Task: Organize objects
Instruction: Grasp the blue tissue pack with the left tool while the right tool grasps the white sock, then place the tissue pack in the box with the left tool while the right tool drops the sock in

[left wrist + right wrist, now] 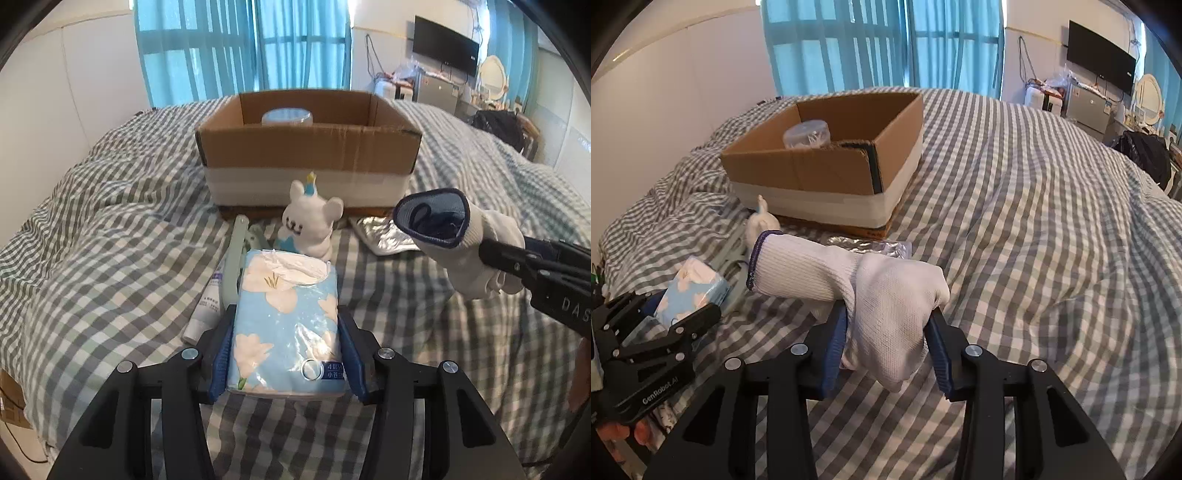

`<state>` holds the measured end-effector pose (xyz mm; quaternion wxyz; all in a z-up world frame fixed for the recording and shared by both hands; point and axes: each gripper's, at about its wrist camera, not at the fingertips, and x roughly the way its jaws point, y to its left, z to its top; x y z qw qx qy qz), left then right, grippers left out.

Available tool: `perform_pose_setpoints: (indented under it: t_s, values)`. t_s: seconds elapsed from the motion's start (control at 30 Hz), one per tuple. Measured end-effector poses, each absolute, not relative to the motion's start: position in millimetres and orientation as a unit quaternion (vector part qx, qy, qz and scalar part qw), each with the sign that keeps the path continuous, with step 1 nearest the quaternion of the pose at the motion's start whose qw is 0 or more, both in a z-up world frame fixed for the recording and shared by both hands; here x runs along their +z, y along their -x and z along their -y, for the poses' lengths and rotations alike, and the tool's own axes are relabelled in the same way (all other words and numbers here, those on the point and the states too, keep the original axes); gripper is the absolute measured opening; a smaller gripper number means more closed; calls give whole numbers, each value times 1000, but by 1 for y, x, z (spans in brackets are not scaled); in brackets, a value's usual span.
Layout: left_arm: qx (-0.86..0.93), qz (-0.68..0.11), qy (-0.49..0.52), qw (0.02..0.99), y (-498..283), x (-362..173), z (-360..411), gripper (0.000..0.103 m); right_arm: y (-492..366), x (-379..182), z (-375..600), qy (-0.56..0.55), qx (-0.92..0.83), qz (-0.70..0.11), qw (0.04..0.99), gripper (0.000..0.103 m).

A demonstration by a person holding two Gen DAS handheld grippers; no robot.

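At the bottom centre of the left wrist view, the left tongs (286, 354) pinch one blue flowered tissue pack (286, 317) by its two long sides, its torn top pointing away toward the cardboard box (306, 162) at upper centre. That grip looks chosen so the soft pack can be carried lengthwise to the box, the likely place for everything. Inside the box one clear lidded jar (287, 117) shows above the wall. Loose on the checked bed (110, 258) before the box I count one white toy bear (312, 225), one white tube (207, 310), one pale green folding hanger (236, 258) and one silver foil packet (384, 236). At right the right tongs (491, 258) hold one white glove (476, 254), cuff open toward the lens.

Low in the centre of the right wrist view, the right tongs (886, 347) are pinched on that glove (871, 291) across its bunched palm, the cuff sticking out to the left, clear of the bed (1034, 258). The box (827, 162) sits upper left with the same single jar (807, 134). At lower left the left tongs (661, 314) grip the tissue pack (692, 291).
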<state>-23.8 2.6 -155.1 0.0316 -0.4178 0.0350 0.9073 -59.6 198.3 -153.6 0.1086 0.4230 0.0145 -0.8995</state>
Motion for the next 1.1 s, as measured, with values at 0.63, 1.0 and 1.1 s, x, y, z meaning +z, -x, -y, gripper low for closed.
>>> perform_pose_setpoints:
  t_s: [0.63, 1.0, 1.1]
  values:
    - [936, -6, 348, 59, 36, -72, -4, 52, 44, -67, -195, -341, -933, -21, 118, 40]
    - [951, -5, 304, 55, 97, -23, -3, 52, 92, -21, -194, -298, -946, -26, 124, 40]
    - [954, -6, 295, 52, 117, -15, -3, 52, 108, -10, -193, -288, -949, -25, 126, 40]
